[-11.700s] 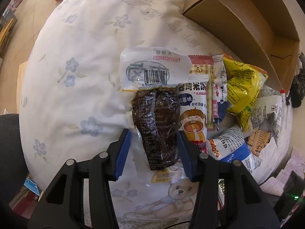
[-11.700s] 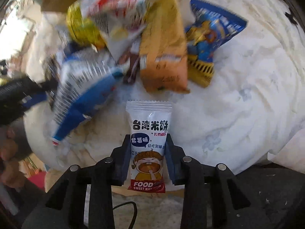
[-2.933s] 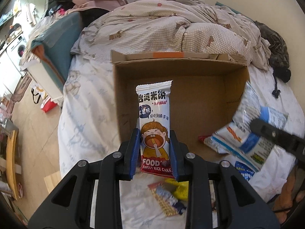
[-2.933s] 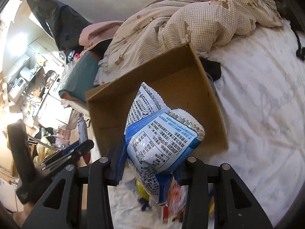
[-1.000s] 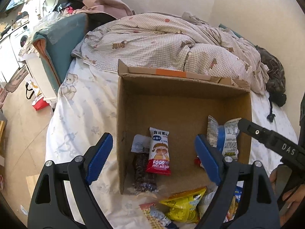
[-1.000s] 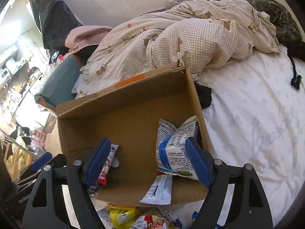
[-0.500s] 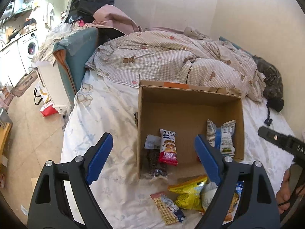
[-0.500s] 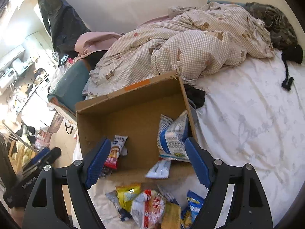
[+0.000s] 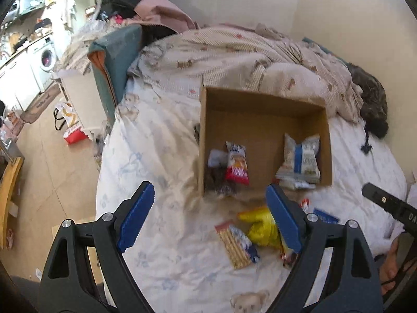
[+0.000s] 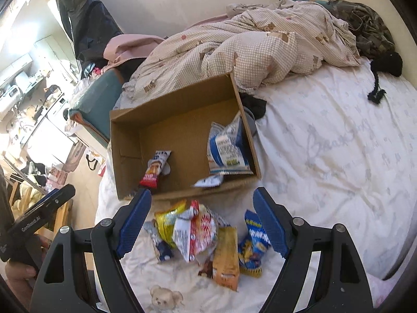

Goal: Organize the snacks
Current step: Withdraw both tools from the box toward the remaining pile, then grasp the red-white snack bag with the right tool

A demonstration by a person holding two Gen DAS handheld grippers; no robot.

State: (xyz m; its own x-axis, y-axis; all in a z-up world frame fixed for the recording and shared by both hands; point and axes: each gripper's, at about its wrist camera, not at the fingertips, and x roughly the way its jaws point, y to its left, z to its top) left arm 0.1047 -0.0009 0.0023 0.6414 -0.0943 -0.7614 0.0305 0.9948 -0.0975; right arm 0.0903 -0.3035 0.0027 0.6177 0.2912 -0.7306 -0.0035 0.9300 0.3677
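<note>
— Between our blue-padded left gripper [image 9: 209, 215] fingers, what do we have?

— Nothing. Its jaws stand wide apart, empty, above the white floral bedsheet [image 9: 156, 156]. Our blue-padded right gripper [image 10: 202, 221] is the same: spread wide, gripping nothing, hovering over the loose snack pile.

— What lies nearest the right one?

— Just below it we see a crumpled yellow packet [image 10: 166, 221], a white-and-red crinkled bag [image 10: 198, 232] overlapping it, a flat orange packet [image 10: 226, 258] and a blue-and-yellow packet [image 10: 254, 245], all touching or overlapping on the sheet.

— And under the left?

— A checked biscuit packet with a blue end [image 9: 235, 242] lies flat, beside the yellow packet, which the right-hand pad partly hides.

— Further out?

— The open brown cardboard box [image 9: 263, 99] sits on the bed, just beyond the pile. Inside, near its left wall, a red-and-white rice cake packet [image 9: 236, 163] leans over a dark packet with a clear top [image 9: 217, 174]. Against the right wall stands a puffy white-and-blue bag [image 9: 302, 156], with a small white sachet [image 10: 208, 181] at its foot.

— Behind the box?

— A beige checked duvet [image 10: 247, 44] is heaped there, touching its far edge.
</note>
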